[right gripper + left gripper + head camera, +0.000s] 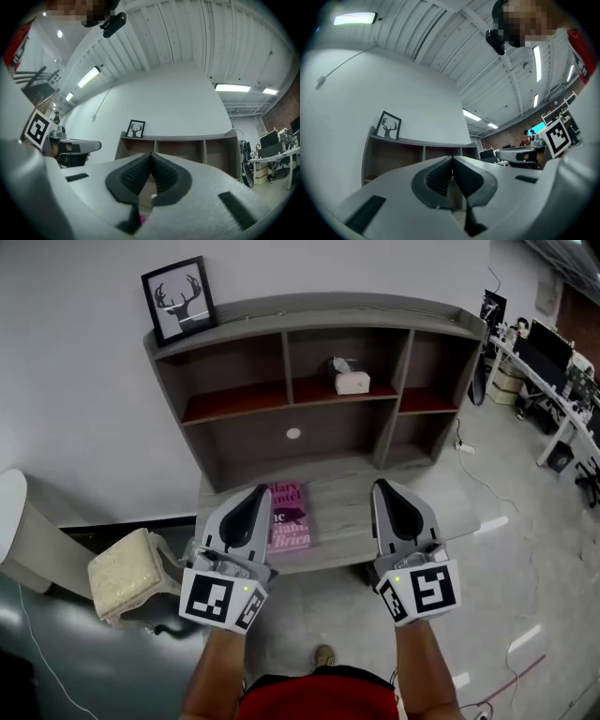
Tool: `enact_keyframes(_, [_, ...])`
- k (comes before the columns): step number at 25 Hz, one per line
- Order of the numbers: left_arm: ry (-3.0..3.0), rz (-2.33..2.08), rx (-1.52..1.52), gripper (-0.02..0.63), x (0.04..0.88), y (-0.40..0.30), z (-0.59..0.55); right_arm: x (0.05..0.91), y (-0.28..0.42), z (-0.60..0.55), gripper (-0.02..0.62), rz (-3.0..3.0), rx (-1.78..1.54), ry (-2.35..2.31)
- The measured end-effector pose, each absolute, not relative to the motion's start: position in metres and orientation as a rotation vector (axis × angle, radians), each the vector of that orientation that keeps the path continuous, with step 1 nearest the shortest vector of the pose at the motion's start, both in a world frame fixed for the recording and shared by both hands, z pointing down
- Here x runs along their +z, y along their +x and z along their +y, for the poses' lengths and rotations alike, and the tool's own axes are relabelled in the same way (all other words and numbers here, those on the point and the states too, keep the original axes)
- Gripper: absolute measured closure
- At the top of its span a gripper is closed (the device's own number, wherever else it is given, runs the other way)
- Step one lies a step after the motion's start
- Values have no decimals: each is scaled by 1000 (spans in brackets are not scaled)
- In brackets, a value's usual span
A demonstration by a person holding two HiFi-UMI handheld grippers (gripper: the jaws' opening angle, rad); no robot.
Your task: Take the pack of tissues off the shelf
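Currently the left tongs (253,495) and the right tongs (385,487) are both clenched, with nothing between their jaws. They are held side by side in front of the bench (347,504), the left just beside a pink book (291,518) in the head view. Beyond them, the pack of tissues (352,382) sits in the middle upper compartment of the shelf (309,308), well apart from both tongs, and a framed deer picture (178,299) stands on the shelf's top at its left end.

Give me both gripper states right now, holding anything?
Left gripper: closed, jaws together, holding nothing.
Right gripper: closed, jaws together, holding nothing.
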State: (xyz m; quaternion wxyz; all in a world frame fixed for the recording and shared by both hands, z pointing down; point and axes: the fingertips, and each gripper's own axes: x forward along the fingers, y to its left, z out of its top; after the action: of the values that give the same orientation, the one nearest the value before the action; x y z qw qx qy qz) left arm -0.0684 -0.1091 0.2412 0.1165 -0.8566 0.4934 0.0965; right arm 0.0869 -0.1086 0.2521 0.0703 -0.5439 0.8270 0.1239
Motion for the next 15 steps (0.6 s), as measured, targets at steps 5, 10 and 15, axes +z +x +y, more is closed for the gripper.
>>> enact_keyframes(5, [-2504, 1462, 255, 598, 241, -49, -159, 256, 107, -167, 589, 2492, 330, -1643])
enact_keyframes(10, [-2515, 1447, 236, 598, 243, -38, -202, 260, 116, -214, 589, 2484, 296, -1671])
enact_keyframes(15, [-2544, 1402, 272, 598, 246, -32, -247, 266, 111, -260, 581, 2490, 298, -1721])
